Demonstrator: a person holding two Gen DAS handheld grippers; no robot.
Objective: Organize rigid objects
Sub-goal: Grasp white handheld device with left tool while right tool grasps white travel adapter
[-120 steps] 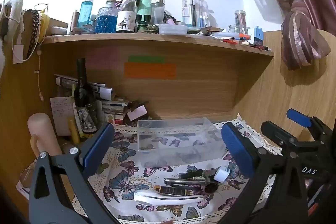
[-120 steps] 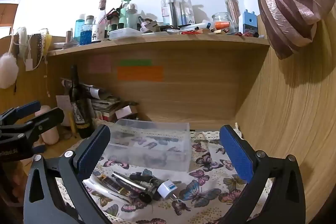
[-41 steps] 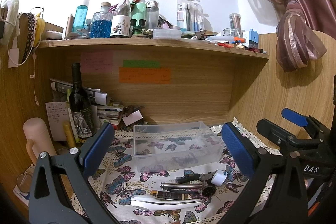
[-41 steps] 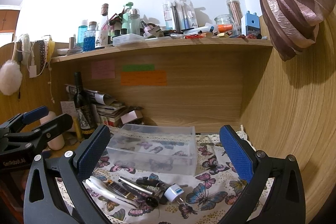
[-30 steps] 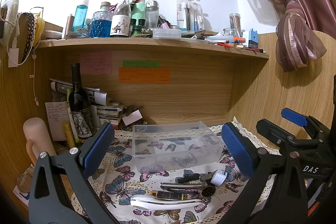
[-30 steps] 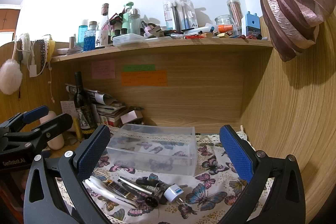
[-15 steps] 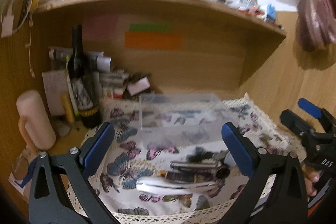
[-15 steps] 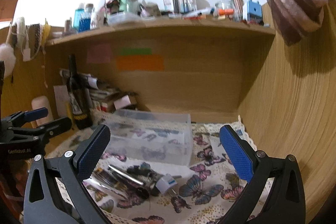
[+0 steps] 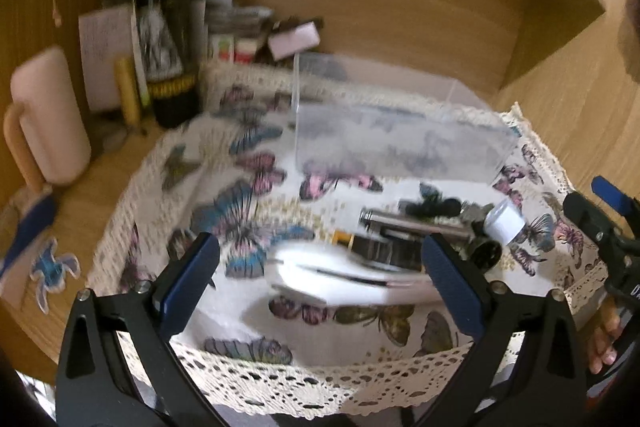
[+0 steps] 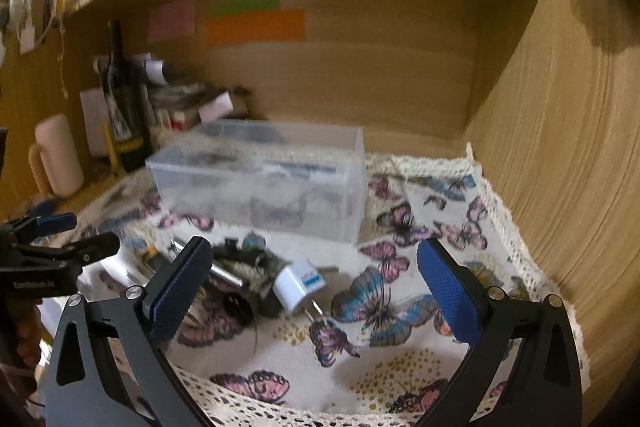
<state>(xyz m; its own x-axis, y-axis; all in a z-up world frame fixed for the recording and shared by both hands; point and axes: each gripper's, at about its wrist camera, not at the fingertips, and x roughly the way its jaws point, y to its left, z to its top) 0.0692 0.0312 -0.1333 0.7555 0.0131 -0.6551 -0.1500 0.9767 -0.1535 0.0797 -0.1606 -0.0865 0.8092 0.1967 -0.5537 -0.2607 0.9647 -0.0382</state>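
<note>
A clear plastic box (image 9: pixel 400 143) (image 10: pixel 264 183) stands on the butterfly cloth (image 9: pixel 224 195) (image 10: pixel 420 211). In front of it lies a heap of small items: a white curved piece (image 9: pixel 344 275), a metal tube (image 9: pixel 412 223), a dark flat bar (image 9: pixel 380 247), a white plug adapter (image 9: pixel 505 221) (image 10: pixel 298 285) and a black round cap (image 10: pixel 238 305). My left gripper (image 9: pixel 320 279) hangs open just above the white piece. My right gripper (image 10: pixel 314 293) is open too, straddling the plug adapter from above. Both views are motion-blurred.
A dark wine bottle (image 9: pixel 164 27) (image 10: pixel 122 107), a pink handled cup (image 9: pixel 48 119) (image 10: pixel 56 159), papers and small boxes crowd the back left. Wooden walls close in behind and on the right (image 10: pixel 560 147). The cloth's lace edge (image 9: pixel 320 379) hangs at the front.
Both grippers have tilted down and moved in toward the heap of items; the upper shelf has left the left view. Both remain open.
</note>
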